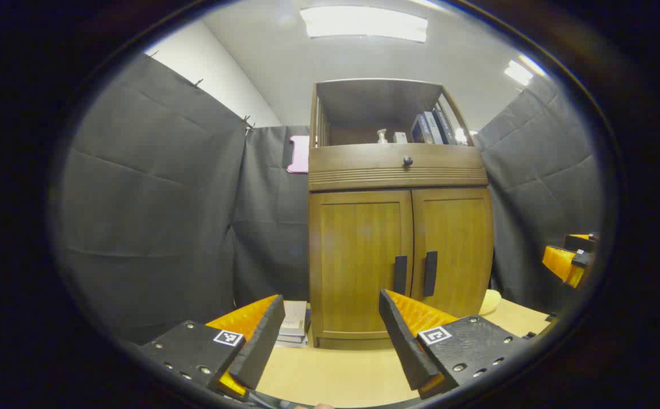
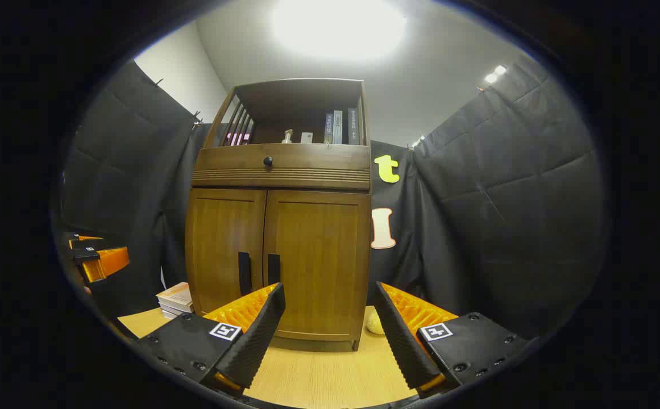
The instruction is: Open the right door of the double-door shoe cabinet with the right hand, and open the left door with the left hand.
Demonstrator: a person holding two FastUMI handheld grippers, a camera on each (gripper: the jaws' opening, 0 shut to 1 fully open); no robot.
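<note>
A wooden shoe cabinet (image 1: 398, 170) (image 2: 281, 170) stands ahead on a pale tabletop, both lower doors closed. The left door (image 1: 358, 261) (image 2: 221, 250) and right door (image 1: 455, 250) (image 2: 318, 255) each carry a dark vertical handle (image 1: 401, 274) (image 1: 430, 273) (image 2: 244, 273) (image 2: 273, 268) at the middle seam. My left gripper (image 1: 332, 309) is open, short of the cabinet, in line with the left door. My right gripper (image 2: 330, 298) is open too, facing the right door from a distance. Each view catches the other gripper (image 1: 568, 258) (image 2: 94, 255) at its edge.
A drawer with a round knob (image 1: 407, 161) (image 2: 268, 161) sits above the doors, and an open shelf on top holds books (image 1: 433, 128) (image 2: 341, 126) and small items. A stack of books (image 1: 294, 324) (image 2: 175, 299) lies left of the cabinet, a pale round object (image 2: 375, 322) to its right. Black cloth walls close in.
</note>
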